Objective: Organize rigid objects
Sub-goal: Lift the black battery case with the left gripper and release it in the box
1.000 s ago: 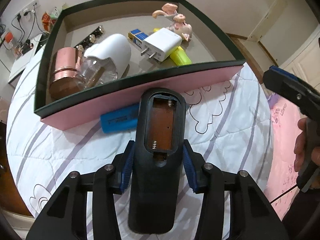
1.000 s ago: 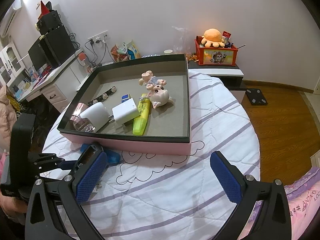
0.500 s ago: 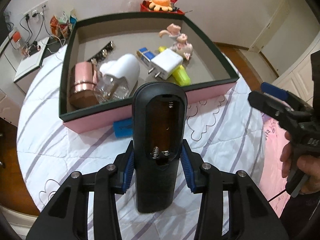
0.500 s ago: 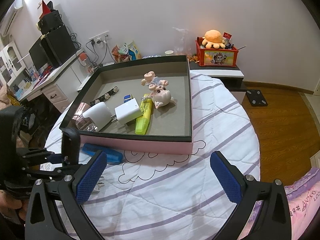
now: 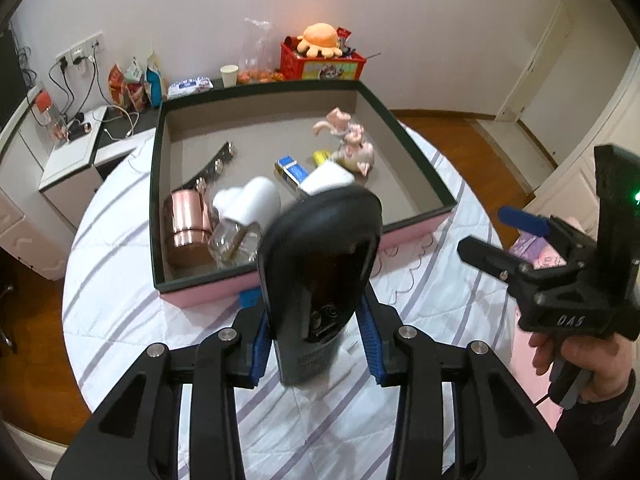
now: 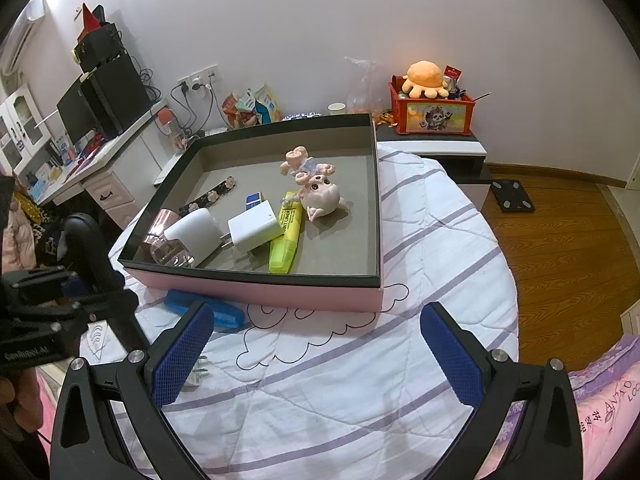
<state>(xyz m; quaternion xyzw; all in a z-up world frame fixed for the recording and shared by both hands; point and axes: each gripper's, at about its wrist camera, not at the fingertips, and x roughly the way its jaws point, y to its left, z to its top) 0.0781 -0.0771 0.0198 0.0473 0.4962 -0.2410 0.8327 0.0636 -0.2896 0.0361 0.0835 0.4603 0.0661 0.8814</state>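
Above the quilted round table [image 6: 420, 240], at 6 o'clock in the left wrist view, the left gripper [image 5: 316, 350] holds a black remote control [image 5: 320, 268] between its blue pads [image 5: 260, 344], jaws closing on the lower body. The remote stands nearly upright, back facing the camera, its battery bay uncovered. It looks like rigid, light plastic with smooth, tapering sides, so it could slip or pivot; a hold across the flat sides near the middle seems safest. Most of its length rises past the fingertips toward 12 o'clock, overlapping the near wall of the pink tray [image 5: 208, 292]. The right gripper [image 6: 320, 352], at 6 o'clock in its own view, is spread wide and empty. A blue case [image 6: 208, 308] lies at 9 o'clock of it, against the tray's front.
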